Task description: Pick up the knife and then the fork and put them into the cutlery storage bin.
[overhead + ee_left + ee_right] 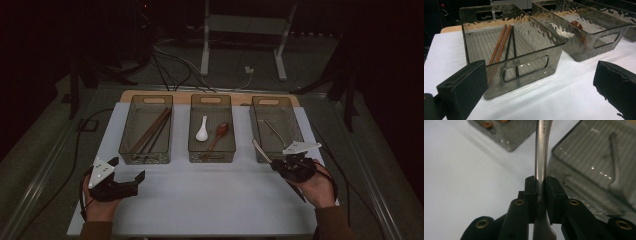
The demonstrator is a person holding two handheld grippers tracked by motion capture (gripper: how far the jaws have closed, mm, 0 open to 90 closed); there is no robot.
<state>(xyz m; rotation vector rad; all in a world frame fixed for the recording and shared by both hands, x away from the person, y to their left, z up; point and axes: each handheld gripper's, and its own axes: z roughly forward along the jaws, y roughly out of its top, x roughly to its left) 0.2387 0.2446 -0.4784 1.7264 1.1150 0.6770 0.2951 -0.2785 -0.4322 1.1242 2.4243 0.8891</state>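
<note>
**Steel spoon pinched up front**

Metal spoon (541,155) is clamped by its handle in the right gripper (289,162), jaws squeezed tight on it, sitting at 6 o'clock of the right bin (296,122), just over the near rim. Left gripper (127,170) hangs wide open with nothing in it, at 6 o'clock of the chopstick bin (536,45).

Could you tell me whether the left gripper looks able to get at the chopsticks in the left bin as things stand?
Probably yes. The left gripper is open and holds nothing, and the left bin just ahead has no lid, so the chopsticks lie exposed from above. It would have to come in over the near wall.
</note>
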